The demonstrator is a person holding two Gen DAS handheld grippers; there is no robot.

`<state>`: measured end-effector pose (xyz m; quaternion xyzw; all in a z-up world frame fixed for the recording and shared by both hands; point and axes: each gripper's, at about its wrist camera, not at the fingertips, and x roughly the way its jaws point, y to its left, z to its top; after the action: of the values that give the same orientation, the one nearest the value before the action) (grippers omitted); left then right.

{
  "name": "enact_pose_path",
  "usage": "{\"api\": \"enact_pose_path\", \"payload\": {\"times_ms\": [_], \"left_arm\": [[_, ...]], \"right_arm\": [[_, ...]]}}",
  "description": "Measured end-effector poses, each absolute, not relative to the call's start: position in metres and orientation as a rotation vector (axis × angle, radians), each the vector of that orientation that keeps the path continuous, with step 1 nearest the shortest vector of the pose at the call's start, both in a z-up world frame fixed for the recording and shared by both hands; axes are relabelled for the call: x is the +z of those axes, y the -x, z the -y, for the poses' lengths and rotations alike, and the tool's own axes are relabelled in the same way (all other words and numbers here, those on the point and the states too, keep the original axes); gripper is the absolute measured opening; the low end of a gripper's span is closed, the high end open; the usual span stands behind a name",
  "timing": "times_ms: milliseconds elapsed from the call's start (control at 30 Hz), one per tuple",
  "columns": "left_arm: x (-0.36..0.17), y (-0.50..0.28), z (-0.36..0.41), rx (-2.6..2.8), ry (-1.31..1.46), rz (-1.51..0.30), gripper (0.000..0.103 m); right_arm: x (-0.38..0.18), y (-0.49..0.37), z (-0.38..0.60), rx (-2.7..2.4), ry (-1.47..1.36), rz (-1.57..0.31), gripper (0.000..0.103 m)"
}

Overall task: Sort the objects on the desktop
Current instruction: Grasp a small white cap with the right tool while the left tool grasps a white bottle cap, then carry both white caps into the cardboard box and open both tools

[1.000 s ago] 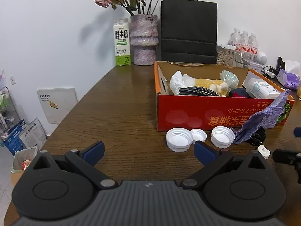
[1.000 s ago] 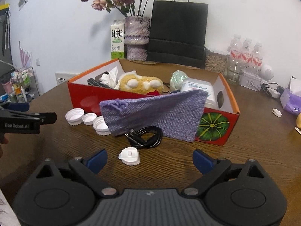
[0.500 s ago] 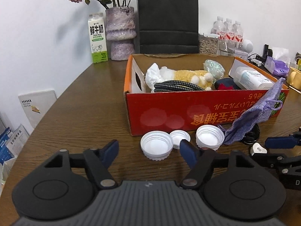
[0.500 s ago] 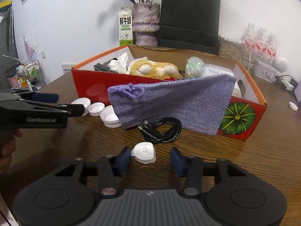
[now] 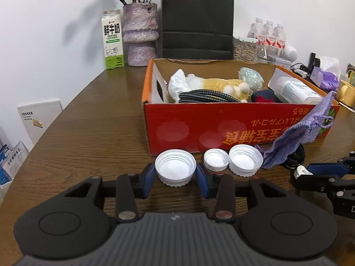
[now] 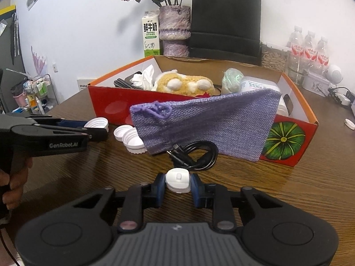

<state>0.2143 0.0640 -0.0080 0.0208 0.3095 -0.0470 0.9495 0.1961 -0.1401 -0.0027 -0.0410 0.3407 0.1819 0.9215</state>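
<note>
My left gripper (image 5: 175, 172) has a large white cap (image 5: 175, 166) between its blue pads, which touch the cap's sides as the jaws are closing. A small white cap (image 5: 215, 159) and another cap (image 5: 245, 159) lie just to its right, in front of the red box (image 5: 221, 128). My right gripper (image 6: 178, 180) is closing too, its pads against a small white plastic piece (image 6: 177, 177) on the table. Beyond it lie a coiled black cable (image 6: 195, 155) and a purple pouch (image 6: 206, 122) that leans on the box. The left gripper (image 6: 97, 130) shows from the side in the right wrist view.
The box holds a plush toy (image 6: 186, 84), a cable, tissue and a white bottle. Behind it stand a milk carton (image 5: 112, 42), a vase (image 5: 139, 35), a black paper bag (image 5: 197, 20) and water bottles (image 5: 268, 35). A person's hand (image 6: 13, 184) holds the left gripper's handle.
Both grippers went from wide open to closed around their objects. The left one moved forward and down to the large cap; the right one closed on the white piece.
</note>
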Motion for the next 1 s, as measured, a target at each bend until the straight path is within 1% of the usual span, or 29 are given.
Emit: {"api": "enact_pose_path", "payload": {"times_ms": [500, 767, 1000], "left_arm": [[0.005, -0.194, -0.065, -0.073, -0.026, -0.595, 0.041], [0.034, -0.177, -0.061, -0.070, -0.005, -0.506, 0.041], [0.063, -0.176, -0.051, -0.082, -0.001, -0.418, 0.041]], "right_arm": [[0.013, -0.180, 0.148, 0.382, 0.073, -0.640, 0.023], [0.038, -0.165, 0.161, 0.391, 0.073, -0.557, 0.023], [0.071, -0.163, 0.170, 0.384, 0.073, -0.439, 0.023]]}}
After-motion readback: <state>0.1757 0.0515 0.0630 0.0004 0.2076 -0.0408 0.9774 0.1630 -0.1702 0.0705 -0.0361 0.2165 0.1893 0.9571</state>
